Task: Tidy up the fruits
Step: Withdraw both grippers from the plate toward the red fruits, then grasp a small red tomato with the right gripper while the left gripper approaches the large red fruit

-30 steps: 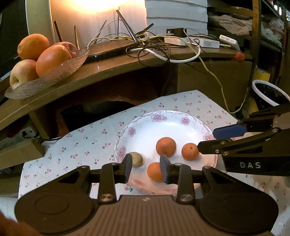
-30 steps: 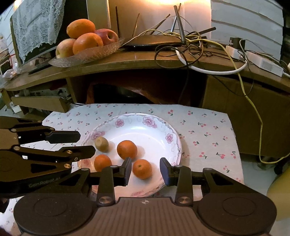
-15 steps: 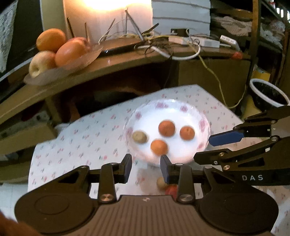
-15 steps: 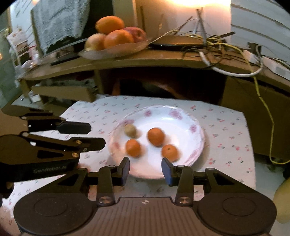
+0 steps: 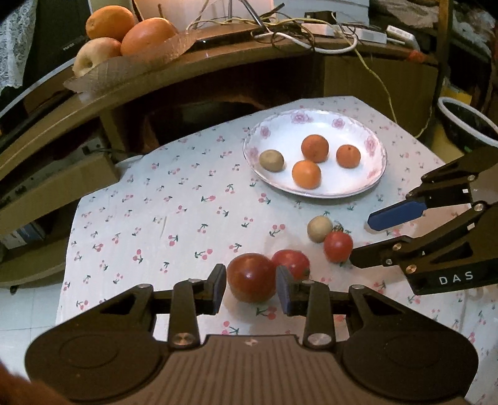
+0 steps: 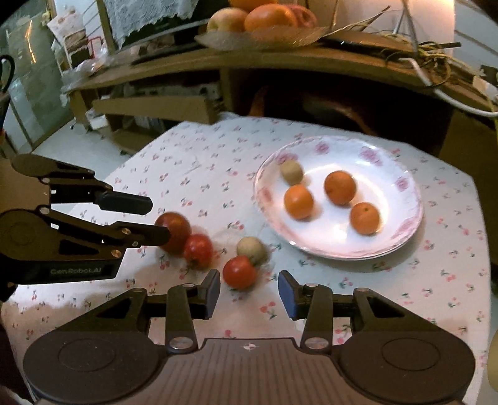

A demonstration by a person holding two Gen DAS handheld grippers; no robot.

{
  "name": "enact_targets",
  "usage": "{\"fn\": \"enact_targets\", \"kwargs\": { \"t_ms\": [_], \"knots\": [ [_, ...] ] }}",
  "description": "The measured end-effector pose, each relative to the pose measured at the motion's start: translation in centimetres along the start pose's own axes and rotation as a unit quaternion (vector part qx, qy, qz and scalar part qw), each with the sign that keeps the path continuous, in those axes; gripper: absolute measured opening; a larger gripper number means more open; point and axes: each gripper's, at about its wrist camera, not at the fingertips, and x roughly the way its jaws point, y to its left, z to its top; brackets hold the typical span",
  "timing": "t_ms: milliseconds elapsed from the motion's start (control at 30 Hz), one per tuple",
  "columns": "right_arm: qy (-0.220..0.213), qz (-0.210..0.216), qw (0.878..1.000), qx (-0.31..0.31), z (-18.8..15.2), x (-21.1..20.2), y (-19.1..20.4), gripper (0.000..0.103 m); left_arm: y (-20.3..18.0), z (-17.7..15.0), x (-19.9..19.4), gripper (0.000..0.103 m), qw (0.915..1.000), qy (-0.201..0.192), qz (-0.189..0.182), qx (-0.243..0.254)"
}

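Note:
A white flowered plate (image 5: 378,169) (image 6: 407,230) holds three oranges (image 5: 306,174) (image 6: 298,202) and a brown kiwi (image 5: 271,160) (image 6: 291,172). On the cloth in front lie three red tomatoes and another kiwi (image 5: 319,229) (image 6: 252,249). My left gripper (image 5: 250,288) (image 6: 155,218) is open, its fingers either side of the largest tomato (image 5: 251,277) (image 6: 173,230). A second tomato (image 5: 292,263) (image 6: 198,250) touches it. My right gripper (image 6: 249,291) (image 5: 364,240) is open, just before the small tomato (image 6: 239,271) (image 5: 338,246).
A glass dish of large oranges and apples (image 5: 124,40) (image 6: 264,18) sits on the wooden shelf behind, beside tangled cables (image 5: 295,34). The cherry-print cloth (image 5: 155,224) covers a low table. A cardboard box (image 6: 155,107) and a bin (image 5: 467,124) stand beyond its edges.
Both grippers have pulled back from over the plate and dropped toward the near cloth, bringing the tomatoes and loose kiwi into view. The left fingers now flank the largest tomato.

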Motion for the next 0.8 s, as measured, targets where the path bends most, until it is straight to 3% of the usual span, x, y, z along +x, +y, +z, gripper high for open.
{"fn": "enact_targets", "kwargs": {
  "t_ms": [267, 600, 800],
  "knots": [
    [0.019, 0.005, 1.0, 0.002, -0.2, 1.6, -0.1, 0.042, -0.3, 0.2, 1.8, 0.046, 0.9993, 0.003, -0.009, 0.037],
    [0.024, 0.012, 1.0, 0.007, -0.1, 2.5, -0.3, 0.044, 0.1, -0.1, 1.7, 0.047, 0.9989, 0.008, -0.017, 0.043],
    [0.028, 0.013, 1.0, 0.001, 0.0, 2.6, -0.1, 0.032, 0.7, -0.3, 2.1, 0.049, 0.9982, 0.022, -0.028, 0.048]
  ]
}}
